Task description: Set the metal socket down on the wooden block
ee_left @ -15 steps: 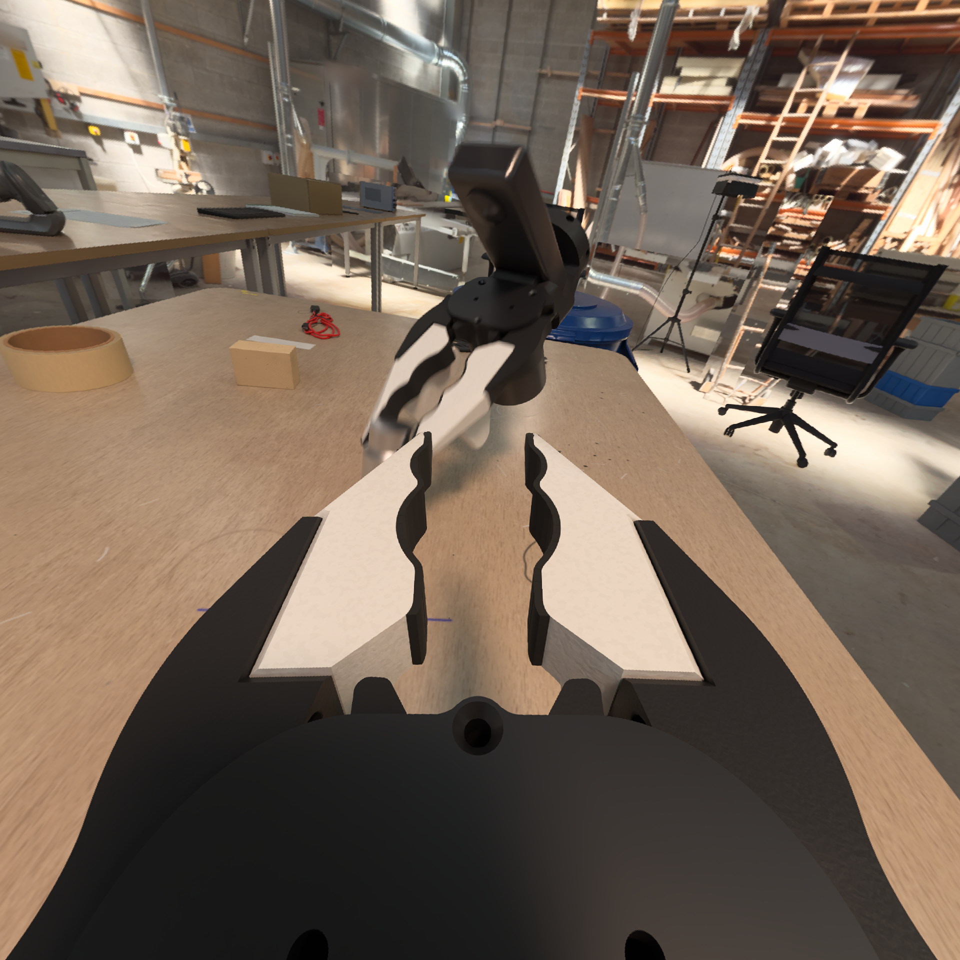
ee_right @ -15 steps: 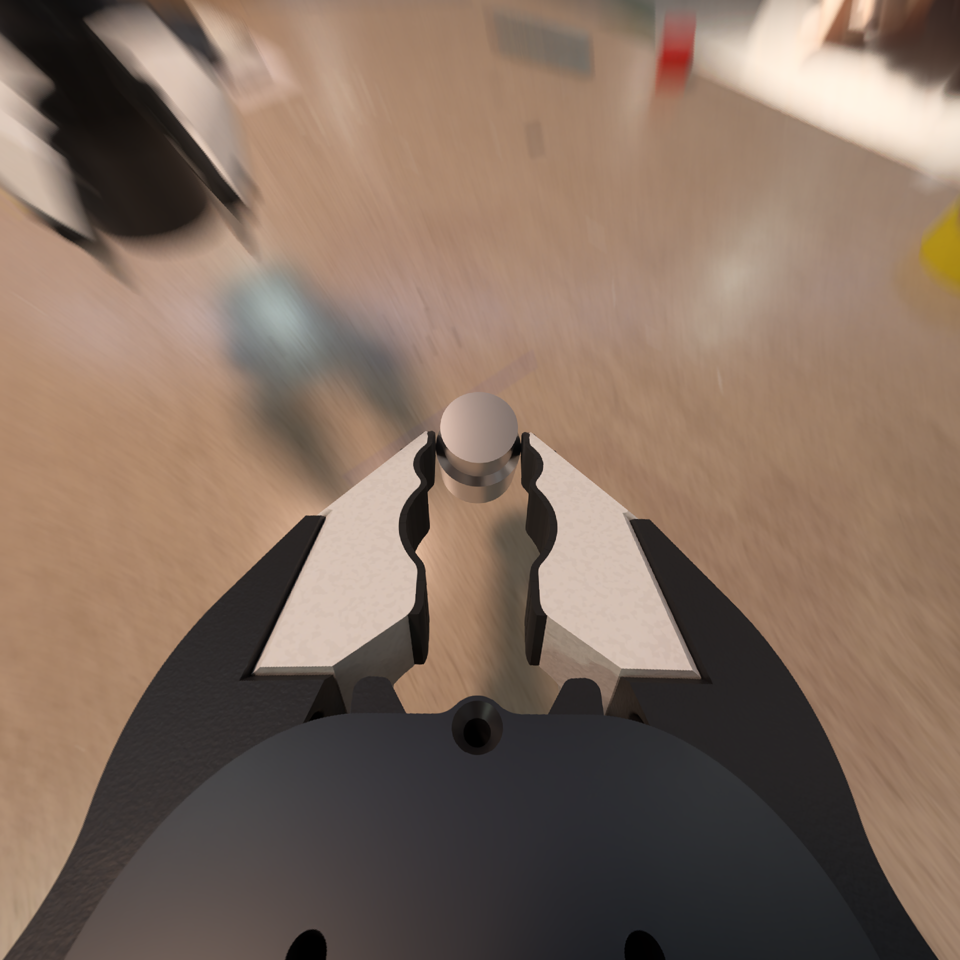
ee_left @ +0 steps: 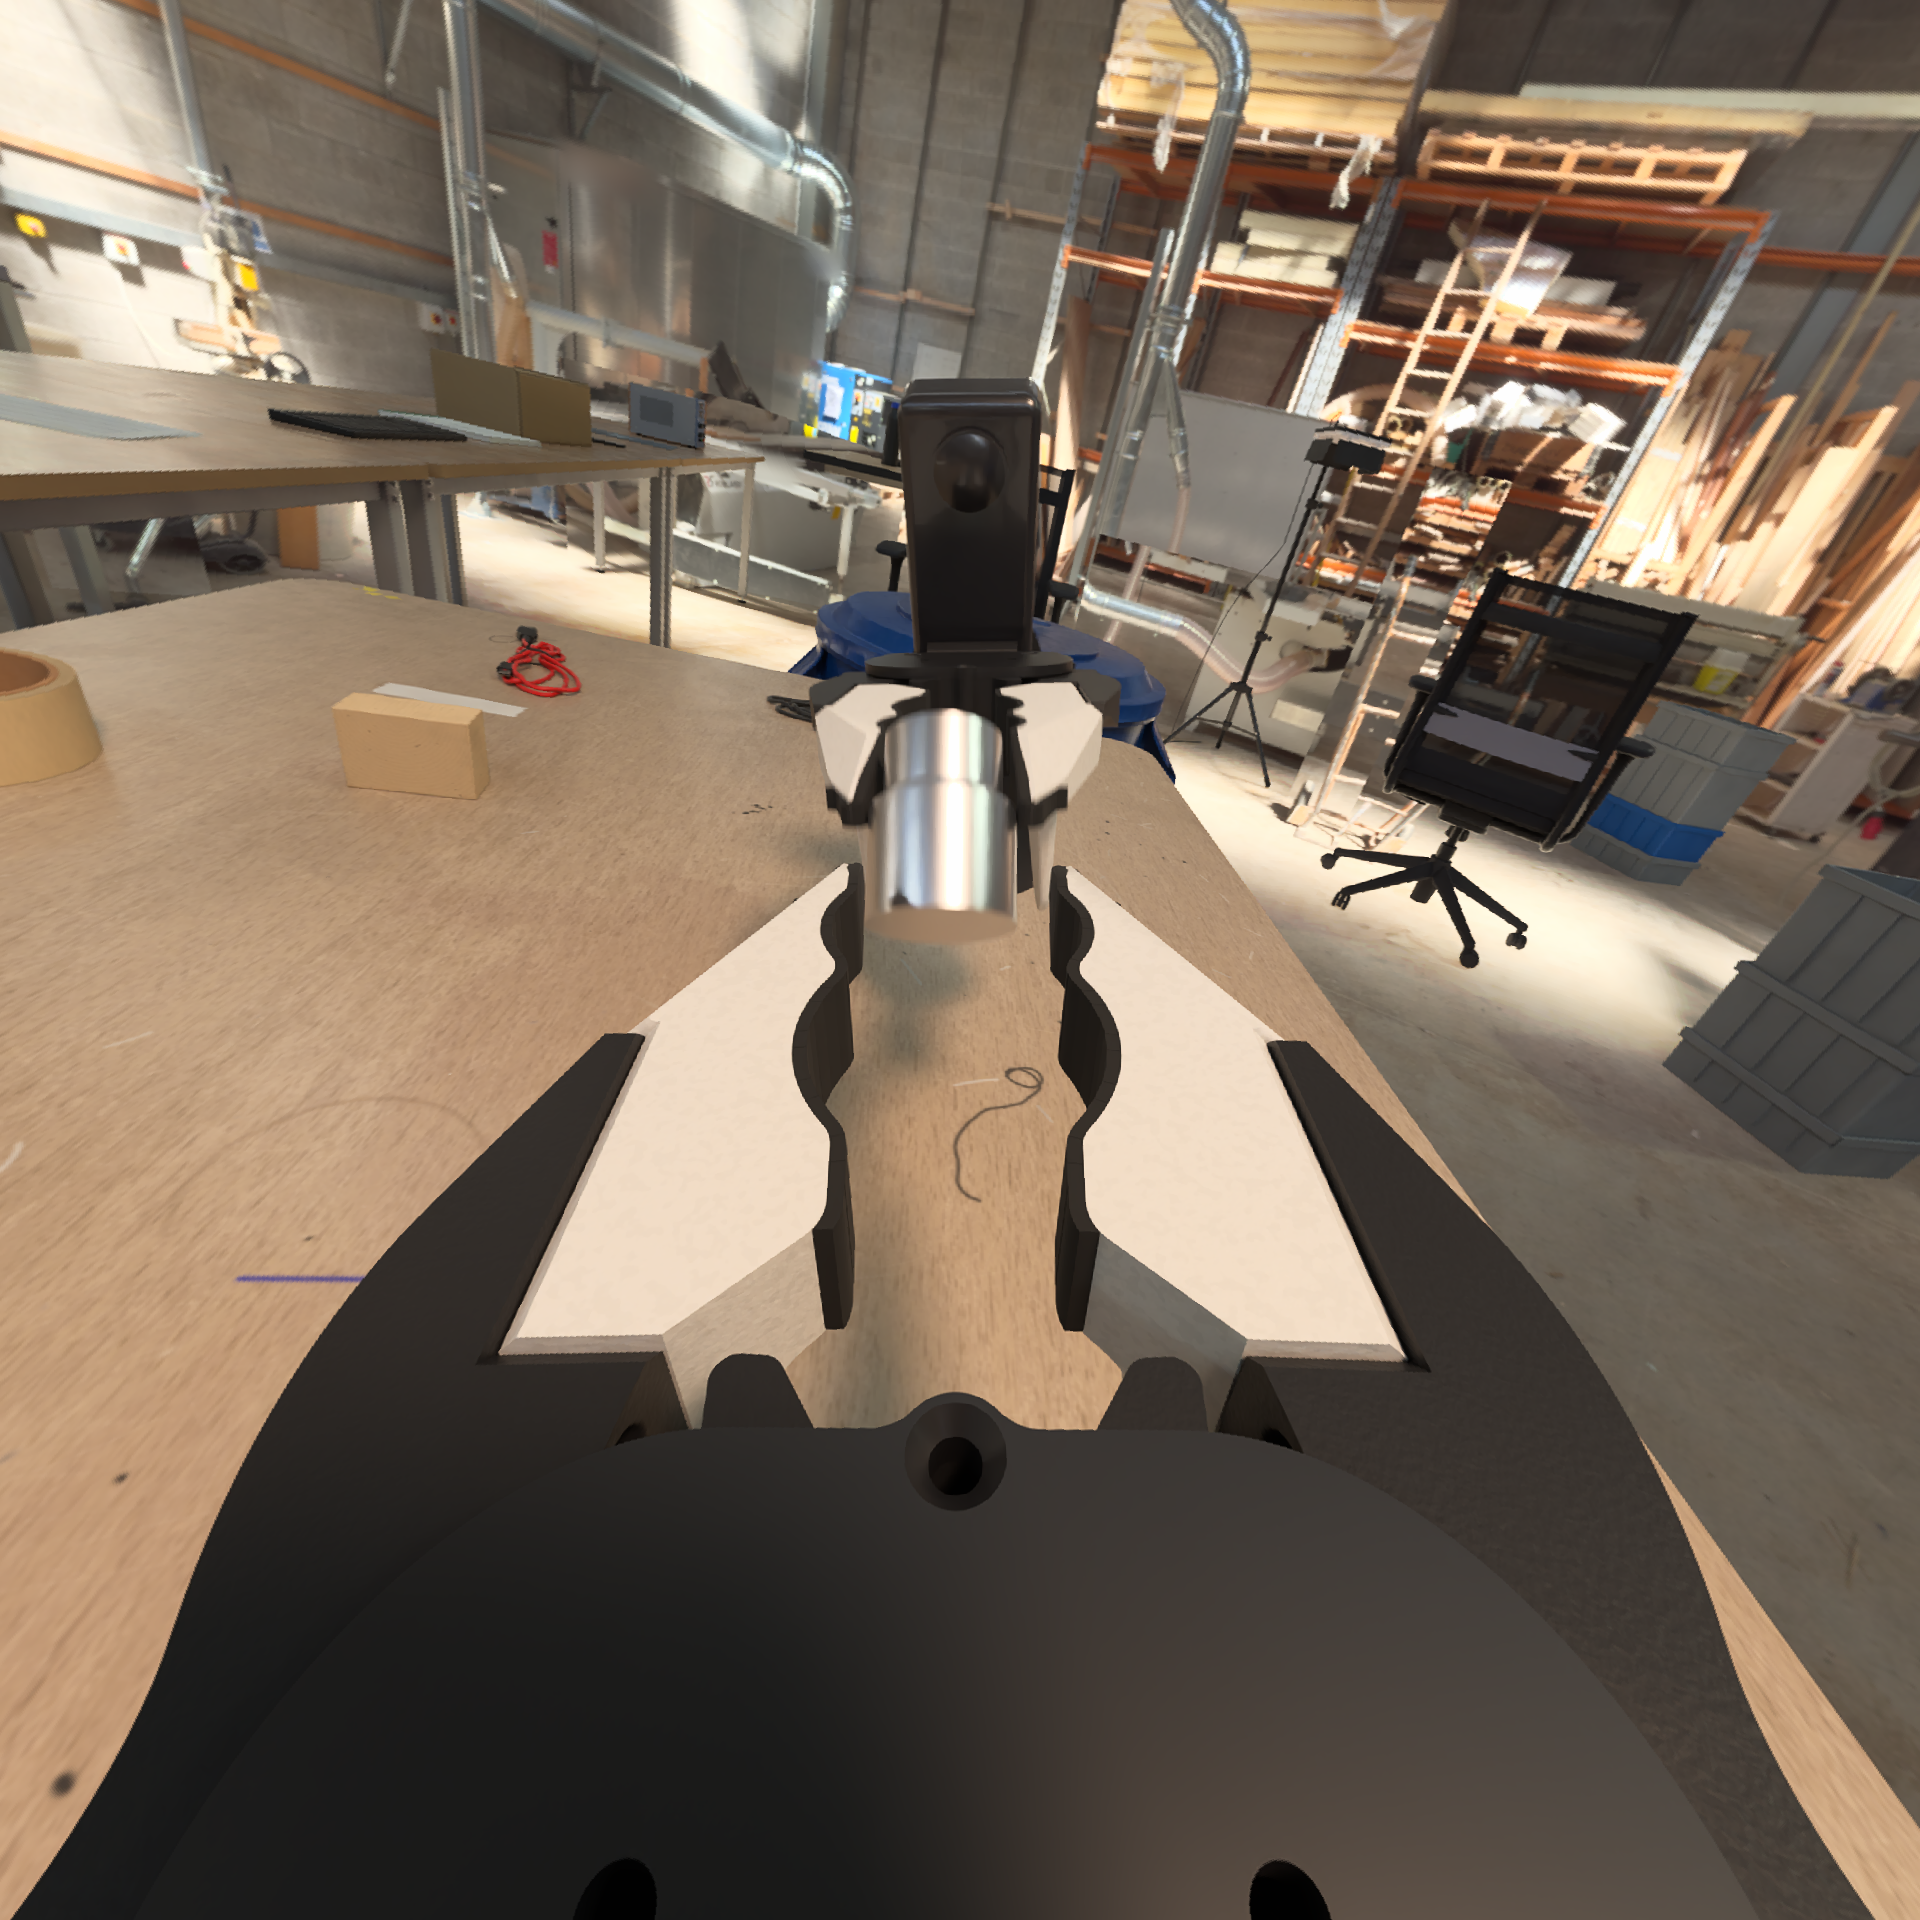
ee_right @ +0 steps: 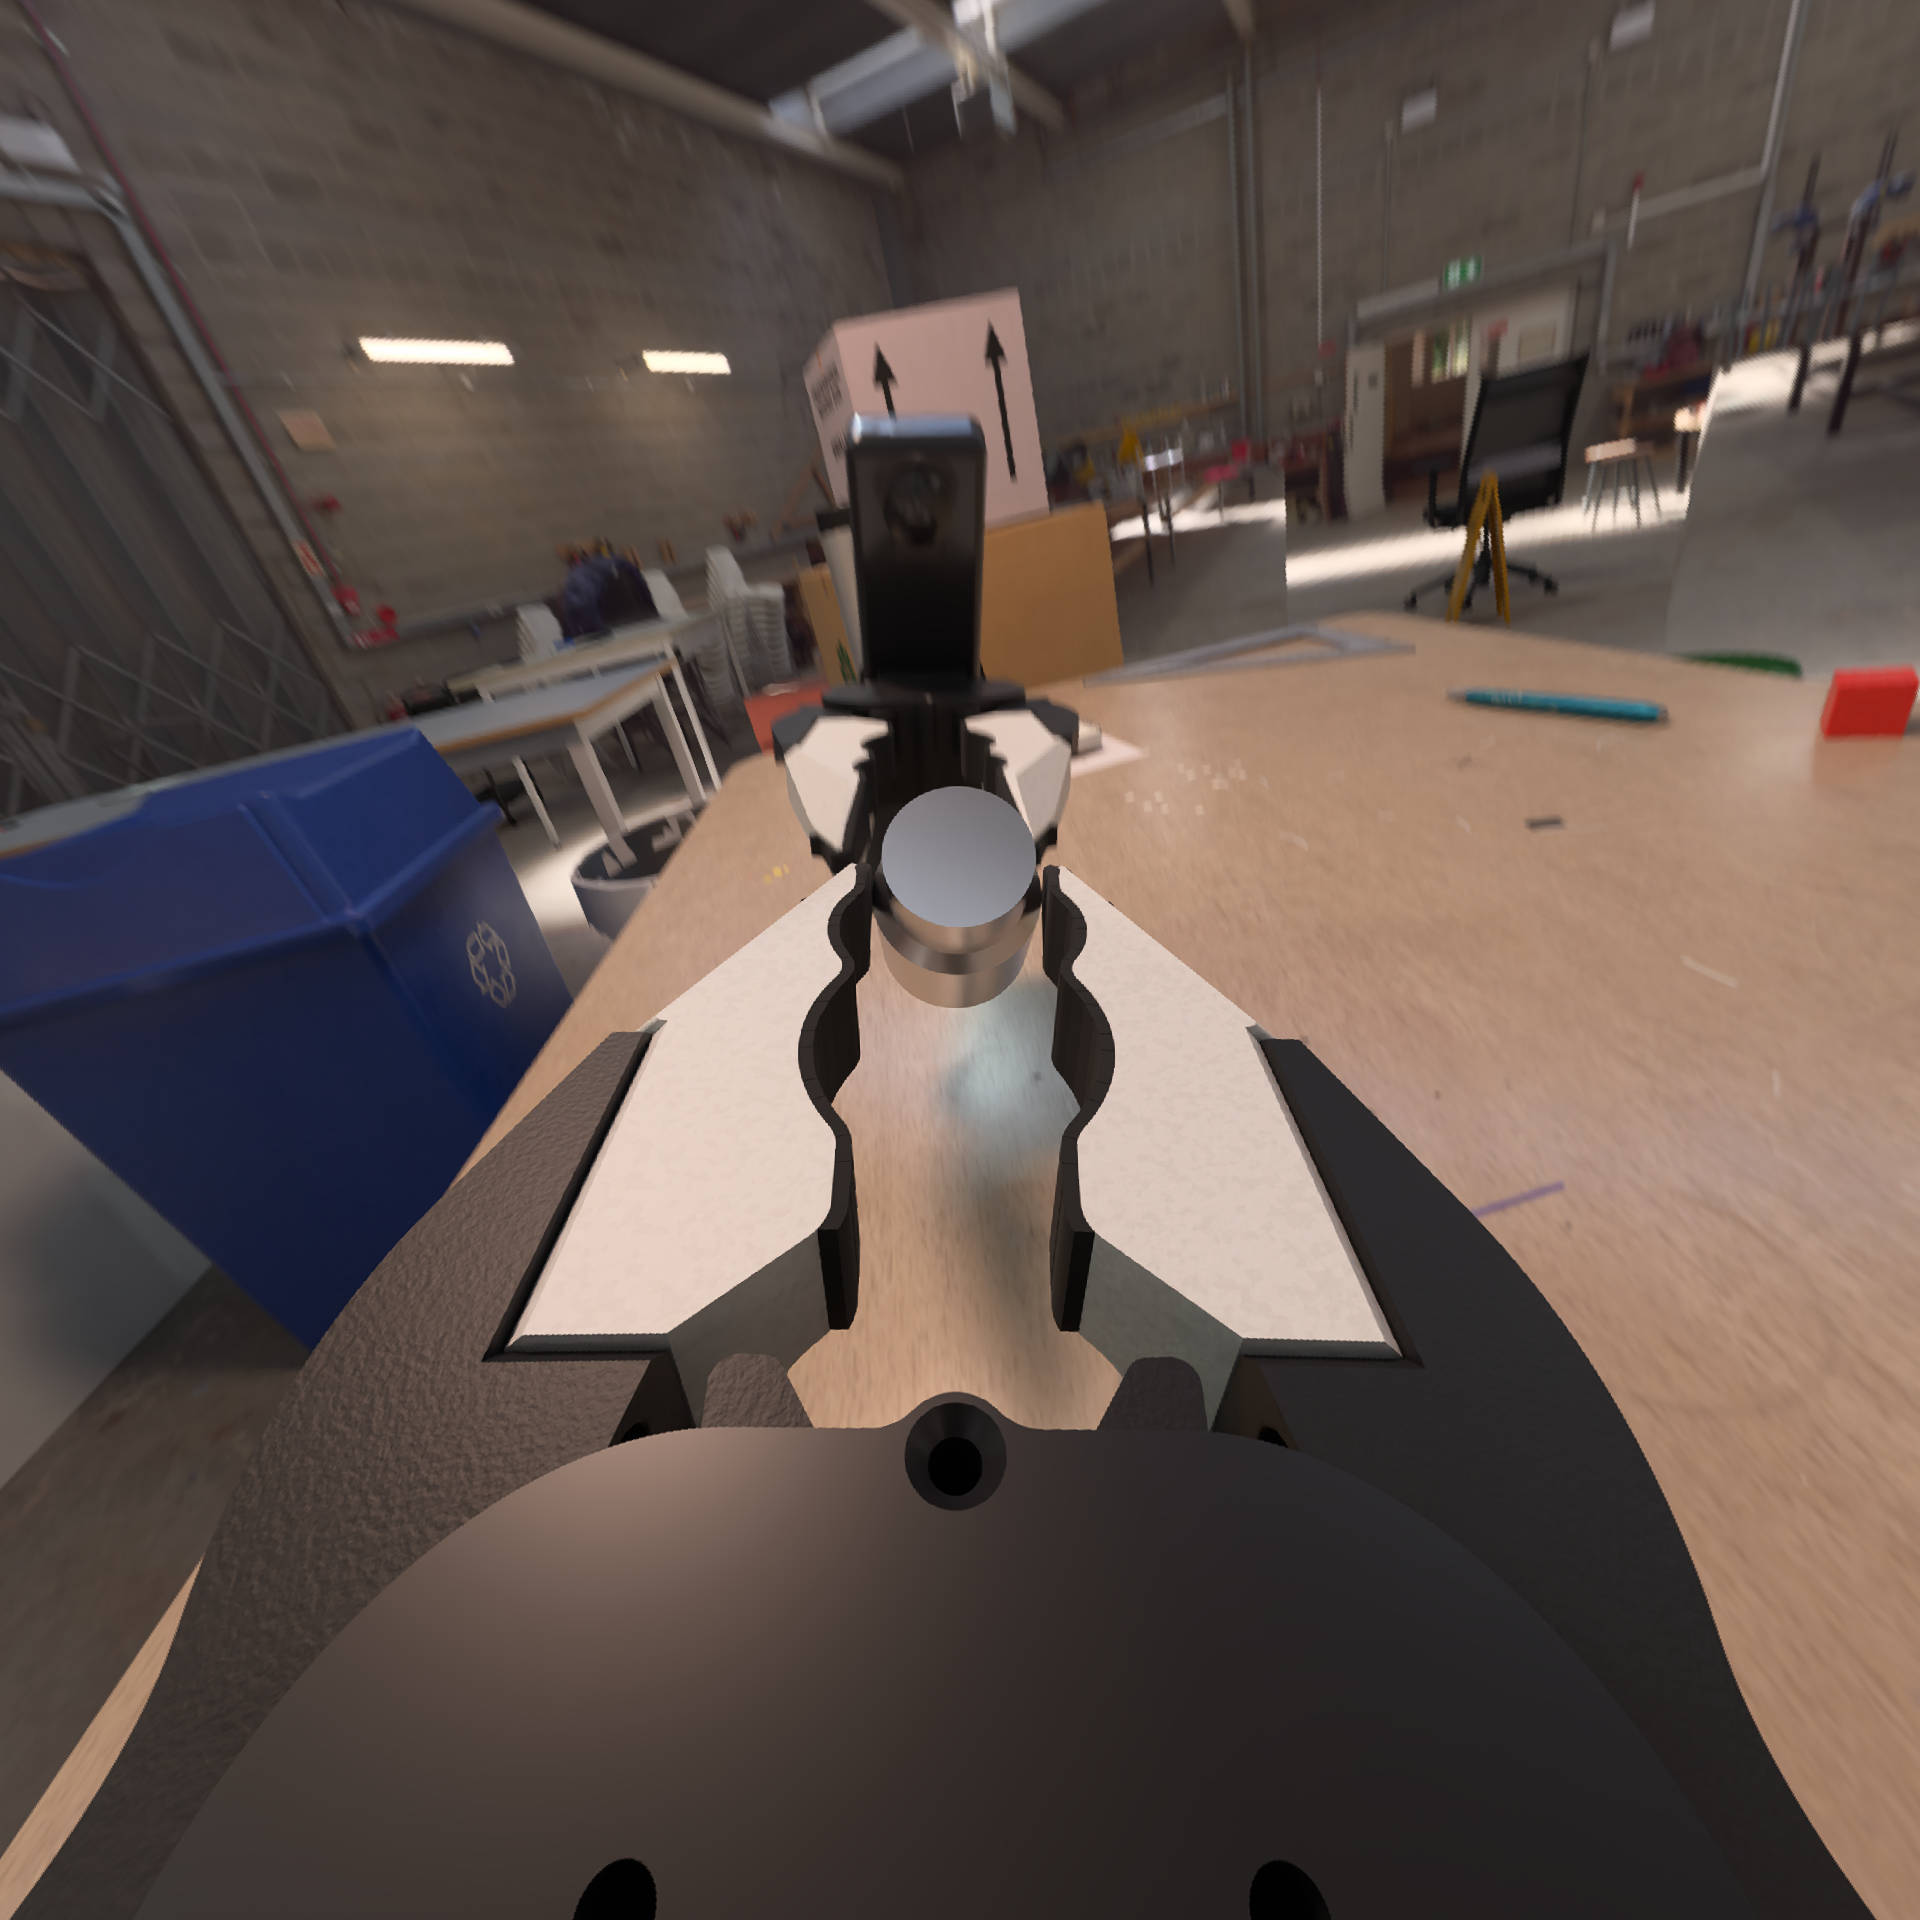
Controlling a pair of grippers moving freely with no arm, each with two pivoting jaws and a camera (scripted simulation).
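Above the tabletop (ee_left: 312, 1039), between my two tools, the metal socket (ee_left: 943, 831) hangs in the air, pinched at the tips of my right gripper (ee_right: 954, 914). That's the pickup done, I'd say; the placing is all still ahead. My left gripper (ee_left: 954, 914) faces it with jaws parted and nothing in them. The wooden block (ee_left: 411, 744) sits well off to the left of my left wrist view, lying flat, bare on top. The socket's long axis runs roughly upright: narrower end gripped, wider end pointing down toward the table, tipped toward the left gripper. I'll need to carry it across and lower it squarely.
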